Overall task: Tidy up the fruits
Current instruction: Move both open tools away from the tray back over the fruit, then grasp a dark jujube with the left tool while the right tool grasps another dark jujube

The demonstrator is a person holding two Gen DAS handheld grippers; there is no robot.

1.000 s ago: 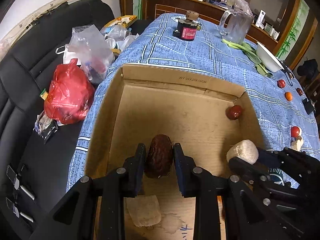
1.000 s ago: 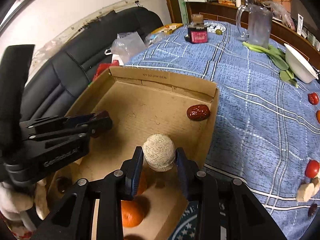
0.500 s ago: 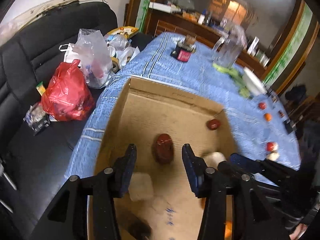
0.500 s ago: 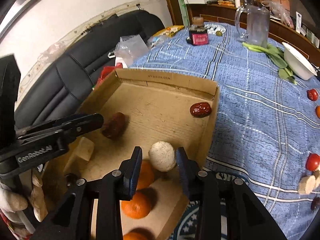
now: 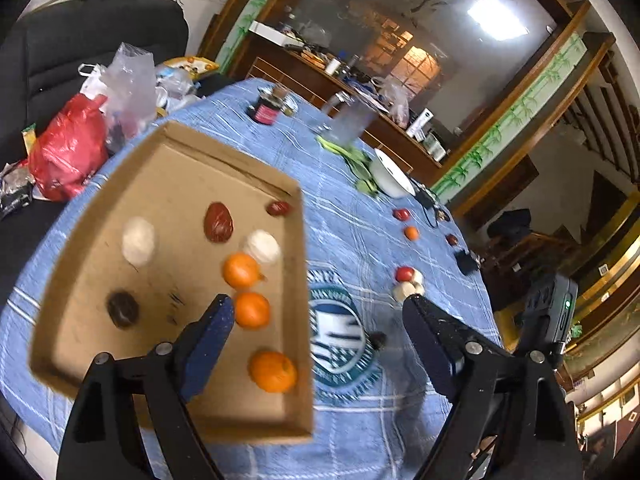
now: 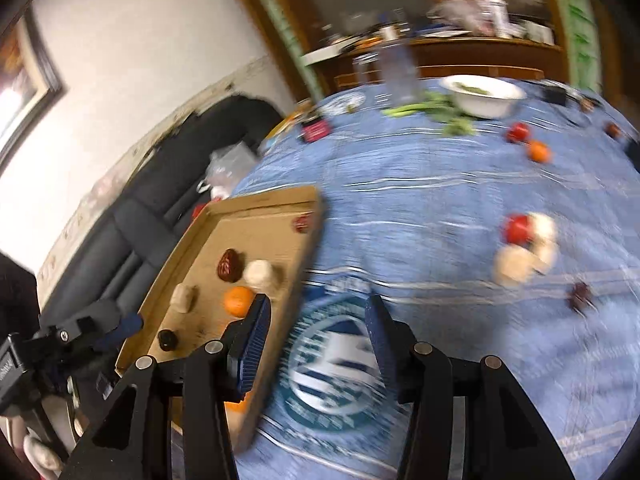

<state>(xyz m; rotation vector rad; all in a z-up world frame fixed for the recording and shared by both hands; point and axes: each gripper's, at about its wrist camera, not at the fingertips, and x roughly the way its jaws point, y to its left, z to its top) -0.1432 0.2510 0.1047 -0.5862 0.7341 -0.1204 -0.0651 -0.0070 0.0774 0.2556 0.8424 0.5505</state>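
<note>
**Fruit sorting partly complete; both grippers empty**

Left wrist view: The cardboard box (image 5: 80, 344) is seen holding three oranges (image 5: 252, 310), a large dark-red fruit (image 5: 218, 222), a small red one at its far right corner, two pale pieces and a dark piece. Loose fruit (image 5: 405, 274) is left on the tablecloth (image 5: 360, 240) to the right. The left gripper (image 5: 316, 320) is held high, spread wide, nothing gripped.

Right wrist view: Blur is noted. The right gripper (image 6: 316, 320) is held above the box's right wall, parted, empty. Unsorted fruit (image 6: 516, 229) is seen far right.
</note>
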